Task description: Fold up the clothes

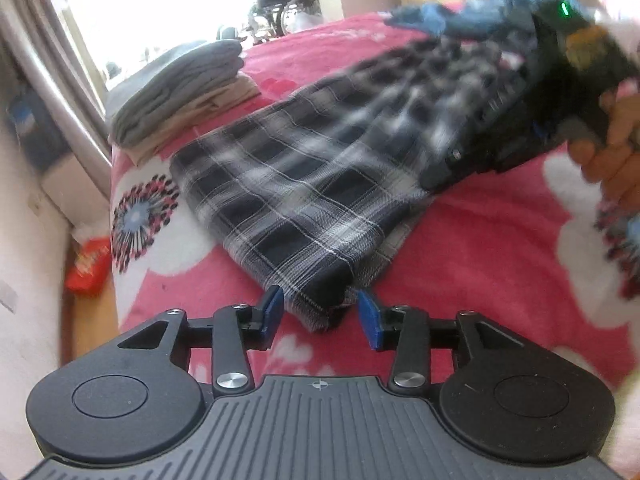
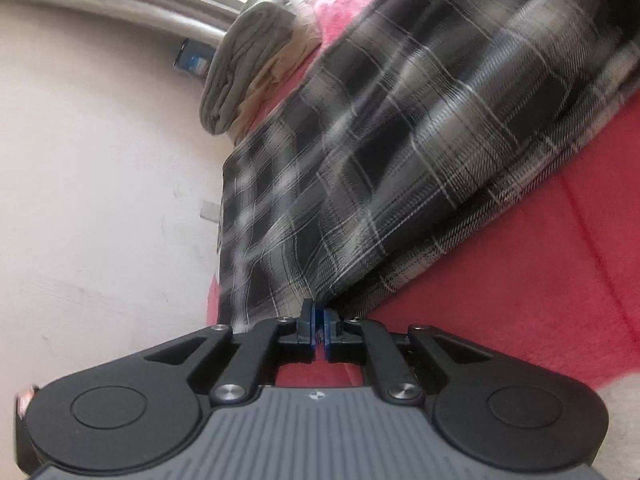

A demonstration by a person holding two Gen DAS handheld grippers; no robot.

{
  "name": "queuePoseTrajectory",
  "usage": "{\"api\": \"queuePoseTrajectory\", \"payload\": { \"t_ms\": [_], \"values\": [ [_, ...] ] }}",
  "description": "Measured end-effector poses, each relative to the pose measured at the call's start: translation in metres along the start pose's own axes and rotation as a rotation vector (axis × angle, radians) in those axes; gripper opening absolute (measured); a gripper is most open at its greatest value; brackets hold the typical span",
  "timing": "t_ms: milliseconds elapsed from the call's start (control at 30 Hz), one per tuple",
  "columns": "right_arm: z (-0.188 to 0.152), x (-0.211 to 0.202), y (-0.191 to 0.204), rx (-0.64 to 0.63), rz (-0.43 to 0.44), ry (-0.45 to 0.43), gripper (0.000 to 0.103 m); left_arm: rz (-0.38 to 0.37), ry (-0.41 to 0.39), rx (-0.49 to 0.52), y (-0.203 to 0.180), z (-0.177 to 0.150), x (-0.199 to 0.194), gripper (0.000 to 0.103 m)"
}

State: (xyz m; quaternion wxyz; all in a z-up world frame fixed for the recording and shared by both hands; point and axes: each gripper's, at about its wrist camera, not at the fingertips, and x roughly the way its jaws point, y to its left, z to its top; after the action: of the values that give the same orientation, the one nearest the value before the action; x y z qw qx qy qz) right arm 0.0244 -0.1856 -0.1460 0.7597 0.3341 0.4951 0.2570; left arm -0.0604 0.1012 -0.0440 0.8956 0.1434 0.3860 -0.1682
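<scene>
- While the left gripper [image 1: 320,312] stands with its blue pads [image 1: 370,316] parted, the near corner of the plaid garment [image 1: 304,200] lies between them, and neither pad presses on the cloth.
- Right gripper [image 2: 319,326]: fingers clenched on an edge of the plaid garment [image 2: 400,140], with a thin fold of cloth pinched between the pads.
- Plaid garment: folded into a long strip that lies flat on the pink flowered blanket [image 1: 480,248], running from the left gripper away toward the right gripper [image 1: 436,178], which a hand [image 1: 612,148] holds at the far end.
- Beyond the strip, near the blanket's edge, a folded grey item [image 1: 176,92] rests on a folded beige item [image 1: 208,120].
- Farther back, loose blue clothes [image 1: 448,20] lie in a heap on the blanket.
</scene>
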Motion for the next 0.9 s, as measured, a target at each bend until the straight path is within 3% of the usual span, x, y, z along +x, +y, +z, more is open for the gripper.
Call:
{"api": "queuePoseTrajectory", "payload": {
  "t_ms": [100,200,367,500,600,733,800,900],
  "values": [
    [-0.002,-0.006,0.02,-0.102,-0.028,0.009,0.007,-0.038,-0.04,-0.111,0.016,0.006,-0.011,0.042],
    [-0.005,-0.019,0.045,-0.241,-0.044,-0.04,0.007,-0.058,-0.077,-0.206,0.023,0.016,-0.003,0.042],
    [0.001,-0.033,0.078,-0.476,-0.148,-0.242,0.007,-0.02,-0.047,-0.177,0.007,0.022,0.034,0.041],
    [-0.002,-0.018,0.073,-0.645,-0.351,-0.334,0.007,0.025,-0.012,-0.125,-0.007,0.007,0.048,0.041],
    [-0.01,0.009,0.043,-0.675,-0.484,-0.258,0.006,0.048,-0.018,-0.108,-0.012,0.005,0.047,0.042],
    [-0.011,0.006,0.046,-0.669,-0.499,-0.282,0.005,0.049,-0.013,-0.113,-0.012,0.005,0.047,0.042],
    [-0.006,-0.012,0.055,-0.675,-0.488,-0.364,0.005,0.047,-0.011,-0.118,-0.011,0.004,0.047,0.042],
    [0.012,-0.022,0.044,-0.632,-0.556,-0.431,0.005,0.049,-0.008,-0.118,-0.012,0.004,0.047,0.042]
  ]
}}
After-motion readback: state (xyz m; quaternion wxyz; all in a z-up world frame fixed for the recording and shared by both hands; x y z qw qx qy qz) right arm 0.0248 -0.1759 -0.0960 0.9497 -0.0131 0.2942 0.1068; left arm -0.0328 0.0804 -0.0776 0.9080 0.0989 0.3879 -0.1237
